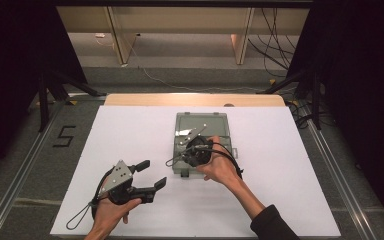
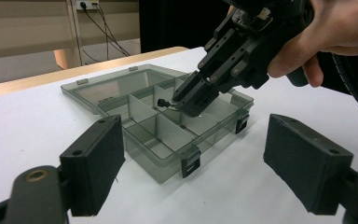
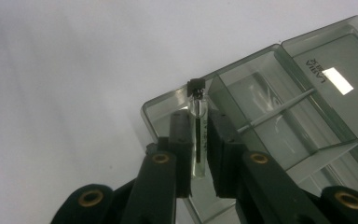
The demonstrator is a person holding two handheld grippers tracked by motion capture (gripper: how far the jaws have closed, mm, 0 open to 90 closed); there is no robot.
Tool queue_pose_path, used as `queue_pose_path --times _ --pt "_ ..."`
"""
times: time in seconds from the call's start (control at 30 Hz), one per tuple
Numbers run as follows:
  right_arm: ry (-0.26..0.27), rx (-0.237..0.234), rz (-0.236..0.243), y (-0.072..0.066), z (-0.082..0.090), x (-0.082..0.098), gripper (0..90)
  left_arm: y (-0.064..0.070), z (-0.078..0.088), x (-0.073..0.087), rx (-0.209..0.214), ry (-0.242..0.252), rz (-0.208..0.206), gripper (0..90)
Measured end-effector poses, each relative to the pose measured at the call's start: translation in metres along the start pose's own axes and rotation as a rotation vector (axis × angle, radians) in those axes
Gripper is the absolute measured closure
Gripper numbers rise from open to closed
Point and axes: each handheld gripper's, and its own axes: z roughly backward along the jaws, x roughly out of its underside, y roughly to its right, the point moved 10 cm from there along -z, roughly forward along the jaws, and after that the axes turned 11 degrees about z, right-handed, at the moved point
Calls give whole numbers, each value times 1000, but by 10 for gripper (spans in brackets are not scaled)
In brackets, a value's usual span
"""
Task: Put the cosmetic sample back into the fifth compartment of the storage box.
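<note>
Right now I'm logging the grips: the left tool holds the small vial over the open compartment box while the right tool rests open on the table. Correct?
Sides are swapped. In the right gripper view, the right tool clamps the small vial over the open compartment box; the high view shows the left tool open on the table.

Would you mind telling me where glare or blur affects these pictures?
High view: dark surroundings, evenly lit white table. Left gripper view: its own jaws are soft, the organizer box is sharper. Right gripper view: a bright glare patch on the box lid, with the vial reasonably sharp.
</note>
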Motion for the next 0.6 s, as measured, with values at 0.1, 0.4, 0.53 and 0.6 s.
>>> queue_pose_path --times 0.1,0.4,0.53,0.6 --pt "-4 0 -20 1 -3 0 811 0 0 0 -3 -4 0 194" --pt "1 -5 -48 1 -12 -5 811 -1 1 0 -7 -2 0 194" --pt "5 -8 -60 1 -15 -5 811 -1 1 0 -8 -2 1 194" --pt "4 -2 -68 1 -17 -6 811 -1 1 0 -8 -1 1 194"
